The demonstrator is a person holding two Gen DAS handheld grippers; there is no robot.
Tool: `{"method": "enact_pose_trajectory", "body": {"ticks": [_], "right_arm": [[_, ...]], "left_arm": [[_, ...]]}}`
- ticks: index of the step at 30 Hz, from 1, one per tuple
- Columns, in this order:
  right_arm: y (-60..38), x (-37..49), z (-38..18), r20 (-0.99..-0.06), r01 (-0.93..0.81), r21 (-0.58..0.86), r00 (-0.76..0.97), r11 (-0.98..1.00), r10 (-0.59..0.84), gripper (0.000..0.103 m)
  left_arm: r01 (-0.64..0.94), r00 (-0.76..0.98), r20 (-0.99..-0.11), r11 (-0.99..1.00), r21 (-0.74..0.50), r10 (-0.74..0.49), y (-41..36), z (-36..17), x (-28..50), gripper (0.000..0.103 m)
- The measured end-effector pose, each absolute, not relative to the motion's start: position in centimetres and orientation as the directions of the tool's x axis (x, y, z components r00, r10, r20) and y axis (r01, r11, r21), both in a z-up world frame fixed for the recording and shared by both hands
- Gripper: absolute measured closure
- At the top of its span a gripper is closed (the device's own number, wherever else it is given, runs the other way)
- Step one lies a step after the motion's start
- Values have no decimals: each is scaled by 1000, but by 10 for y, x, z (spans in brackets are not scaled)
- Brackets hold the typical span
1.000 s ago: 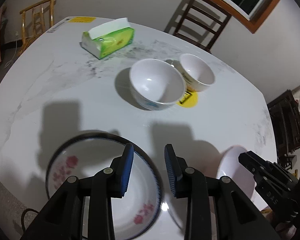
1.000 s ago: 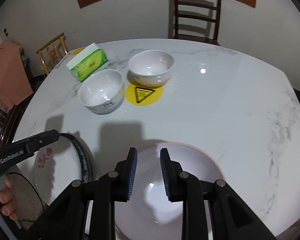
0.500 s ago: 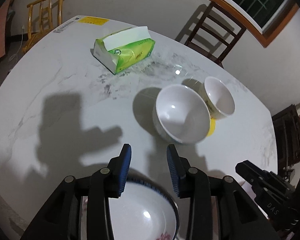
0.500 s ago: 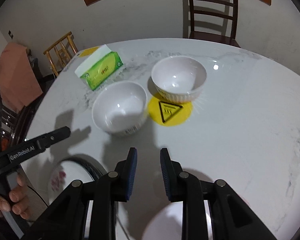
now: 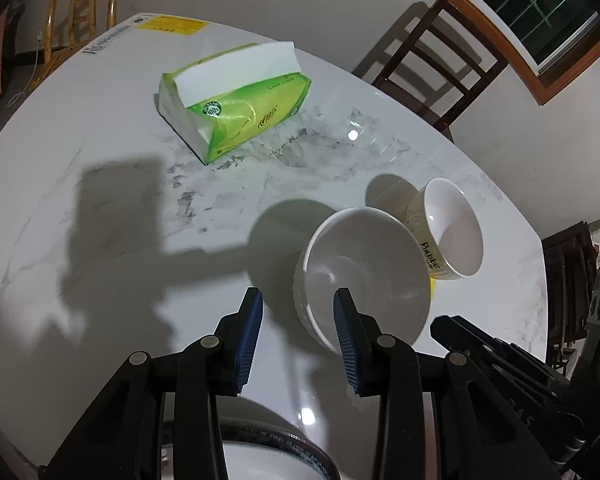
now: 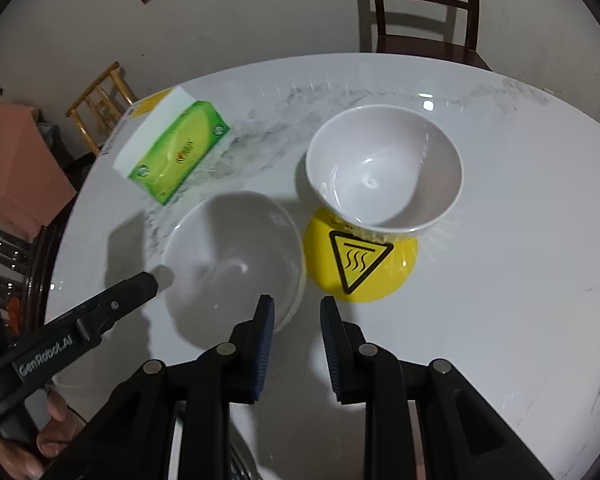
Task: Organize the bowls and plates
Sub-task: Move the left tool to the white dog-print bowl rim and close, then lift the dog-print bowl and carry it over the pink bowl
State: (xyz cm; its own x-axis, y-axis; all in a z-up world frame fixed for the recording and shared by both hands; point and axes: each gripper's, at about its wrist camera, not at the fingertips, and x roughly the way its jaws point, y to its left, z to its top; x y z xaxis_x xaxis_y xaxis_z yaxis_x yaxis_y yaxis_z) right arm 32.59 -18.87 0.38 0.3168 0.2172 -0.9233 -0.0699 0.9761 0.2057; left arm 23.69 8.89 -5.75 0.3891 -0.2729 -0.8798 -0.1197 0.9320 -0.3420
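Two white bowls stand on the marble table. The nearer bowl [image 5: 364, 272] [image 6: 232, 256] sits just beyond both grippers. The farther bowl [image 5: 454, 228] [image 6: 384, 168] rests partly on a yellow hot-surface sticker [image 6: 360, 260]. My left gripper [image 5: 298, 324] is open and empty, its right finger over the near bowl's left rim. My right gripper [image 6: 296, 324] is open and empty, its left finger at the near bowl's right rim. A dark-rimmed plate [image 5: 268, 444] shows at the bottom edge, under the left gripper.
A green tissue pack [image 5: 236, 108] [image 6: 172, 152] lies on the far left of the table [image 5: 100, 160]. A dark wooden chair [image 6: 424, 8] stands behind the table. A yellow wooden chair [image 5: 80, 4] stands at the far left.
Both grippers moved forward from over the plates toward the two bowls. The plates slid out of view below; the near bowl now sits at both grippers' fingertips.
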Motion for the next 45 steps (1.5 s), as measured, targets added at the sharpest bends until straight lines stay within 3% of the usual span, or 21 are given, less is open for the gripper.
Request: {"method": "enact_pose_trajectory", "body": {"ticks": [9,16,19,22,45], "right_arm": [[-178,343,-19,-941,-55,172,286,984,181,79],[-170,347,-30,-947,-62,171,266,983,181,79],[-169,347,-31,-946,-57,171,270,984,180,86],[-170,347,-30,-945,-48,175,273,983,182,87],[-173,309,2,-932,-72,182,305,981,195,89]], "left_arm": [[-117,344,-901,940,-321,-265,82,-80,253,72],[-112,334,-905,942,-316,-264,80,-89,256,84],[-100,331,-903,941,-323,-275,78,-91,258,88],[-86,331,-899,940,-330,-286,76,-91,258,93],[-66,350,-899,950,-305,-264,70,-63,217,93]]}}
